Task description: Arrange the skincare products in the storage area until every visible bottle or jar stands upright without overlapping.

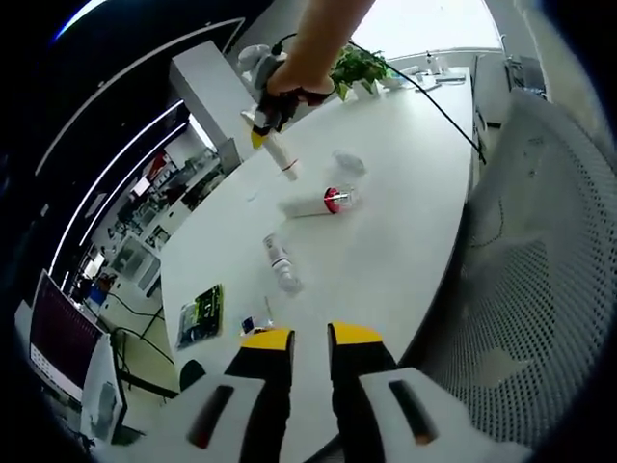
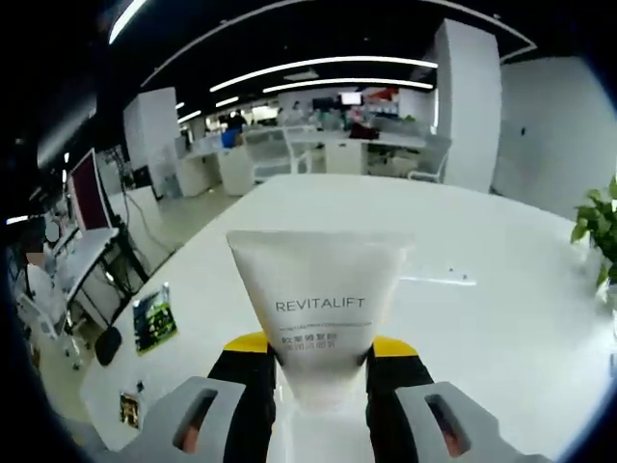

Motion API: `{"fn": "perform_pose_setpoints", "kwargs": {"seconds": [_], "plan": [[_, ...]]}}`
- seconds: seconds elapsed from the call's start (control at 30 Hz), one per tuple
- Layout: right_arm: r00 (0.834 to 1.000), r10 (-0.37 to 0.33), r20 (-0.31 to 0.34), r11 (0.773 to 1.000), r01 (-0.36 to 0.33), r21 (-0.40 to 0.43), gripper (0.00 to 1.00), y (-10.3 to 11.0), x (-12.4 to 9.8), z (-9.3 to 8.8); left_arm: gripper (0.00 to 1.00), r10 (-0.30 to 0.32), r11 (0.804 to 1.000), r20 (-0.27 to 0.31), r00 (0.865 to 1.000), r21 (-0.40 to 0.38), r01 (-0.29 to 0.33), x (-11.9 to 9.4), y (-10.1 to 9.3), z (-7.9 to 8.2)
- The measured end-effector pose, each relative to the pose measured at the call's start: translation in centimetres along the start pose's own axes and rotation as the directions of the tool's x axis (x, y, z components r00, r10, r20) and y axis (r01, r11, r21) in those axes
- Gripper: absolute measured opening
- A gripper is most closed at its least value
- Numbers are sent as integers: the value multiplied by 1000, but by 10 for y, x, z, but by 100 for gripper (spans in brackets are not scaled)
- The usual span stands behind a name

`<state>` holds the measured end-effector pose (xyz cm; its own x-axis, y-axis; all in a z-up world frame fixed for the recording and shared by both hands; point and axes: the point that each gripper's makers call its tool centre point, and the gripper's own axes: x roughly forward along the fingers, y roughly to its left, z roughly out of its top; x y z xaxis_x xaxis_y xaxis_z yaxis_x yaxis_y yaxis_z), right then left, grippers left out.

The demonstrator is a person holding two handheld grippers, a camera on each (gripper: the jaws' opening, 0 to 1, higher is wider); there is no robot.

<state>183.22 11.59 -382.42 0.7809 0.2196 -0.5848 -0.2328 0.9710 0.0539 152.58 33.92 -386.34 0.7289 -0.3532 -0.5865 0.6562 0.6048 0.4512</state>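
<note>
- Two grippers are working over the white table [image 1: 386,193] — the right gripper [image 2: 319,359] is clamping a white Revitalift tube [image 2: 316,309], with both yellow-tipped jaws pressing on the tube's lower part.
- In the left gripper view that tube [image 1: 281,154] is hanging off the table, tilted, its red cap [image 1: 290,173] pointing down toward the surface, so it needs lowering cap-first to stand.
- Lying on their sides on the table are a white tube with a red collar [image 1: 318,203], a clear bottle [image 1: 282,262] and, further off, a small clear jar [image 1: 347,162].
- The left gripper [image 1: 310,338] is holding nothing, its jaws apart — the clear bottle is lying just ahead of it, long axis roughly in line with the jaws, so this gripper looks the nearer one for it.
</note>
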Motion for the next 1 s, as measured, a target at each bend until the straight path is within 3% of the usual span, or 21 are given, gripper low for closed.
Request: {"fn": "perform_pose_setpoints", "kwargs": {"seconds": [0.27,0.43,0.83,1.0], "plan": [[999,-31,-32,1000,31,-1,32,-2,10,-13,9,-1,1000,-8,1000,-10,1,1,0,-2],[997,-53,-62,997,49,-55,32,-3,24,-19,8,2,1000,-13,1000,-10,-2,1,1,-3],[992,-107,-71,992,101,-81,32,-3,50,-28,5,12,1000,-33,999,-26,-13,1,4,-9],[986,-166,-19,985,165,-58,32,-4,43,-28,5,11,1000,-37,999,-28,-12,1,4,-10]]}}
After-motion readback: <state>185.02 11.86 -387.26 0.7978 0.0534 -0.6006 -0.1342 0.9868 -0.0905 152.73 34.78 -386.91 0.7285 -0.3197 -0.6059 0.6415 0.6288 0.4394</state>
